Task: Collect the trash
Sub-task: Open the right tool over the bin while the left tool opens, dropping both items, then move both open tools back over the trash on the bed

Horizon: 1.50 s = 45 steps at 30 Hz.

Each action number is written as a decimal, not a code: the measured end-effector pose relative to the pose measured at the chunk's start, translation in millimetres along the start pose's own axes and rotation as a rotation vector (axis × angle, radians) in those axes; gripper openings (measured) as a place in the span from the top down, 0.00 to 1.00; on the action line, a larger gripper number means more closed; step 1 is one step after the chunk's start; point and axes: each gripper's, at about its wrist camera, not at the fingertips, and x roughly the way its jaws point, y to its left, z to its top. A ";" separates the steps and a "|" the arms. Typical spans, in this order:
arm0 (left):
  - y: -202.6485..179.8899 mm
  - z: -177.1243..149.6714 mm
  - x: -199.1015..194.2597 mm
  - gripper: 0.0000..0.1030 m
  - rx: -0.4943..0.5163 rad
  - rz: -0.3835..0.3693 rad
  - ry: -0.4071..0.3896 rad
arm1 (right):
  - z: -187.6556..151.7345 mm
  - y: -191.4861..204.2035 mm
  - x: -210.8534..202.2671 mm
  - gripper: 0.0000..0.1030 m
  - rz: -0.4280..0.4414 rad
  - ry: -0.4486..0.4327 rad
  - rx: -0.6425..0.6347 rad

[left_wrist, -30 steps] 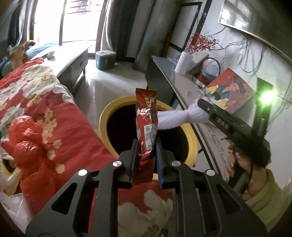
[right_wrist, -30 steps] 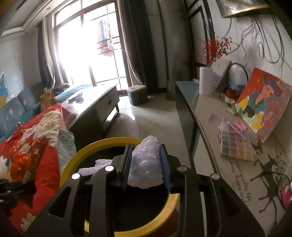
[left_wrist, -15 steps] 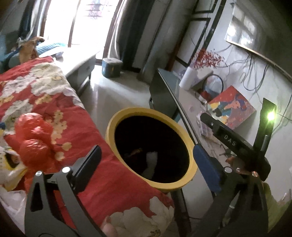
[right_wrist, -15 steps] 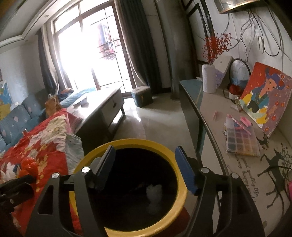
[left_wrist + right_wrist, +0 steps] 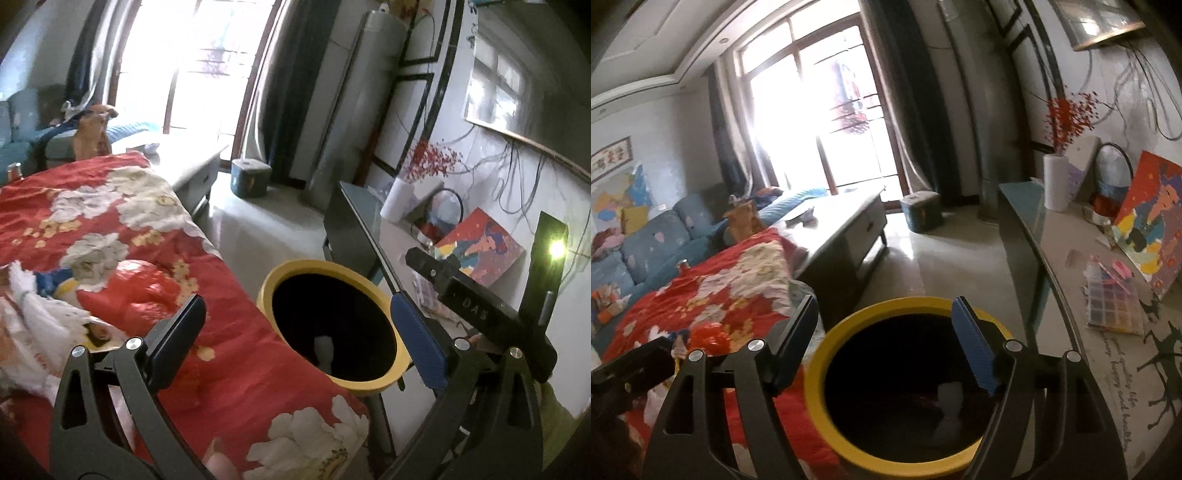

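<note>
Trash: one pale crumpled wad (image 5: 324, 346) lay at the bottom of the yellow-rimmed bin (image 5: 295, 266), which stood between the red floral quilt (image 5: 155, 258) and the glass worktop (image 5: 1067, 273). My left tongs (image 5: 295, 332) and right tongs (image 5: 886, 339) both gaped wide, holding nothing. Outstanding, I judged: white scraps (image 5: 33, 314) and a red crinkled bag (image 5: 147, 284) on the quilt.

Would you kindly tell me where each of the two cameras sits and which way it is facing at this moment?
Left wrist: on the left gripper, open, facing the yellow bin beside the red quilt; the right gripper shows at right.
Right wrist: on the right gripper, open, above the bin, facing the window.
Shared: bin, quilt, side table, painting.
</note>
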 end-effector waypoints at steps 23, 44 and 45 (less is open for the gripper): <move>51.7 -6.5 -68.1 0.11 -0.074 0.157 -0.127 | -7.8 87.6 -18.5 0.29 0.210 0.024 -0.137; 129.2 -23.4 -123.7 0.11 -0.225 0.332 -0.153 | -41.0 165.5 -23.8 0.25 0.376 0.116 -0.288; 133.4 -24.4 -126.5 0.11 -0.230 0.342 -0.153 | -43.7 171.1 -23.9 0.25 0.389 0.129 -0.296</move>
